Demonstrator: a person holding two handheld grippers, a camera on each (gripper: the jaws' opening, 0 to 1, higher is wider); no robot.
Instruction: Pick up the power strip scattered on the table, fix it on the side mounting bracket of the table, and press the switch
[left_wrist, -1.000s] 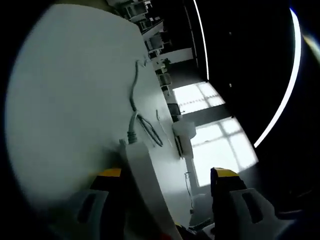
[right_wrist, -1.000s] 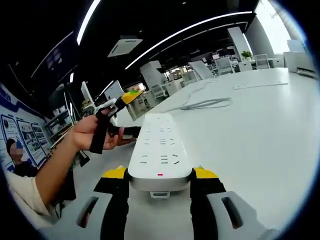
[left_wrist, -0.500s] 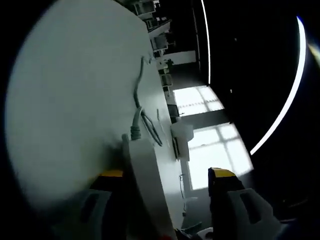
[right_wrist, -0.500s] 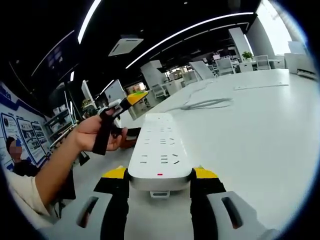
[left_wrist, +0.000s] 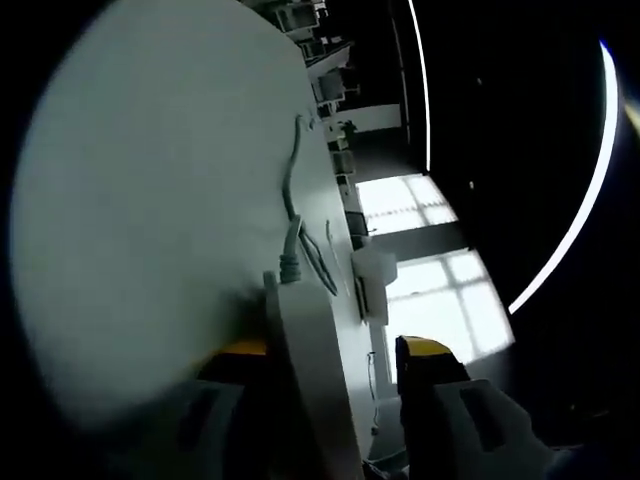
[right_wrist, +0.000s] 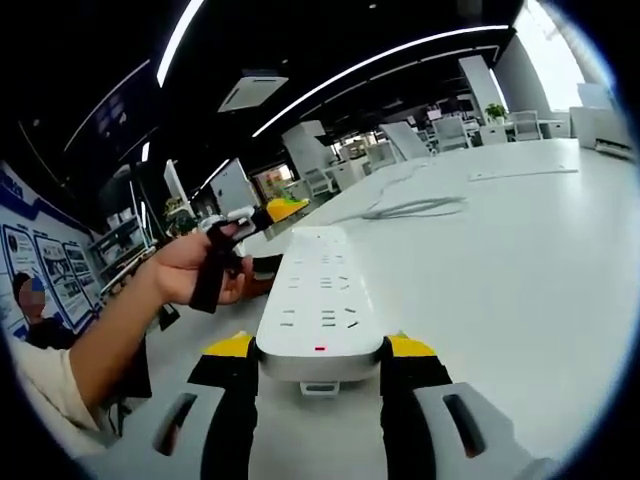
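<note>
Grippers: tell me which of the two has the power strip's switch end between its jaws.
The right gripper. The power strip end carrying the small red mark sits between its yellow-tipped jaws. The left gripper is at the far end, where the cord comes out.

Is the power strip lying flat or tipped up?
Flat: in the right gripper view the power strip lies sockets-up on the table, its near end between the right claw's jaws.

Power strip (right_wrist: 320, 300) lies on the desk (right_wrist: 500, 280) at lower centre of the right gripper view, between the right hand-held gripper (right_wrist: 320, 375) jaws; its cable (right_wrist: 410, 208) trails beyond, a hand (right_wrist: 190, 270) at left.
</note>
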